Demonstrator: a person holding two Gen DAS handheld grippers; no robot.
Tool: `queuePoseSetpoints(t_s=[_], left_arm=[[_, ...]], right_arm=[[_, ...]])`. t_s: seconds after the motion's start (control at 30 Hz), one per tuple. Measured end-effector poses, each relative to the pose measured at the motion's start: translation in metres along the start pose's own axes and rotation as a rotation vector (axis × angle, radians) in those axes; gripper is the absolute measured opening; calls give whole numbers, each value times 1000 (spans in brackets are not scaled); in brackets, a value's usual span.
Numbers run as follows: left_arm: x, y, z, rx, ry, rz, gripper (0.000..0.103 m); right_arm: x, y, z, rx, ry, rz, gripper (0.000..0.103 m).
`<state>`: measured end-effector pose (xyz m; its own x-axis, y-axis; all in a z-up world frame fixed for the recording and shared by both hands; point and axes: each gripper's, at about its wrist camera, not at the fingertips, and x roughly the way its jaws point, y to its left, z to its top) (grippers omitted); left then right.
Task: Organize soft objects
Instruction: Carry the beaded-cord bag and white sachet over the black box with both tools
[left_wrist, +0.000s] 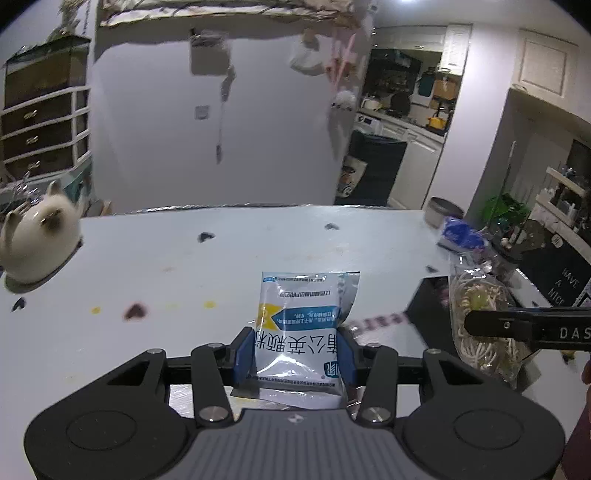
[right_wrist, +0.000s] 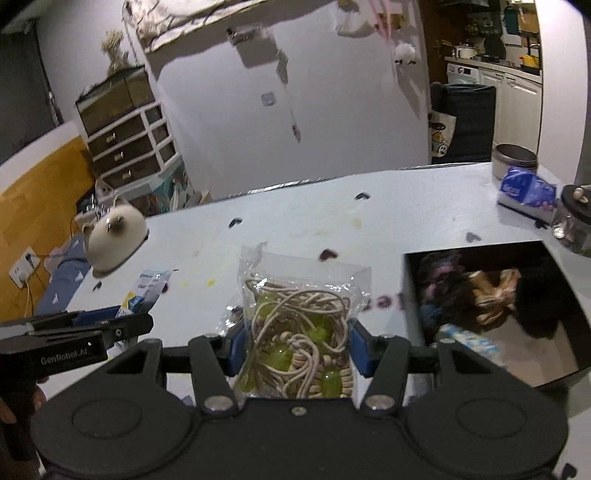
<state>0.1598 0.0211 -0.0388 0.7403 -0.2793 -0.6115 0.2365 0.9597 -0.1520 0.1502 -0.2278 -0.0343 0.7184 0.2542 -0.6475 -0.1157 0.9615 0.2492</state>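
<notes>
Both tongs clamped: left (left_wrist: 295, 354) on sachet (left_wrist: 303, 325), right (right_wrist: 297, 349) on seemingly cord-filled bag (right_wrist: 299, 332).

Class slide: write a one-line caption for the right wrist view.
Right claw grips a clear bag of cord and green beads beside the open black box.

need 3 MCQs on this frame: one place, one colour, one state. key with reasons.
1. Where is the black box relative to the right hand-held gripper?
A. to its right
B. to its left
C. behind the cat figurine

2. Colour of the beads in the clear bag?
A. red
B. yellow-green
C. blue

3. State of the left hand-held gripper?
A. open, empty
B. shut on the cat figurine
C. shut on the white sachet

Key: 1 A, box sits right of the pads; 2 B, beads show yellow-green through the plastic; 3 C, blue pads press the sachet's sides.
</notes>
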Motion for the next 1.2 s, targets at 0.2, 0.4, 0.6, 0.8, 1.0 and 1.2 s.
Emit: queuePoseSetpoints(t_s=[0.2,0.4,0.6,0.8,1.0,1.2], left_arm=[[6,-56,9,3,-25,-25,47],[24,-111,19,51,-31,-109,47],[59,-168,26,212,12,-262,47],[96,-216,30,431,96,-389,47],[139,-248,26,652,232,-475,47],[180,-278,24,832,372,-508,47]], right_arm=[[-22,-49,13,3,-16,3,56],[-39,-105,27,3,-26,2,56],[-52,-163,34,30,-40,-30,56],[-68,-212,36,53,-52,-72,56],[-86,-252,32,84,-68,-114,56],[-100,-285,24,133,-74,-166,56]])
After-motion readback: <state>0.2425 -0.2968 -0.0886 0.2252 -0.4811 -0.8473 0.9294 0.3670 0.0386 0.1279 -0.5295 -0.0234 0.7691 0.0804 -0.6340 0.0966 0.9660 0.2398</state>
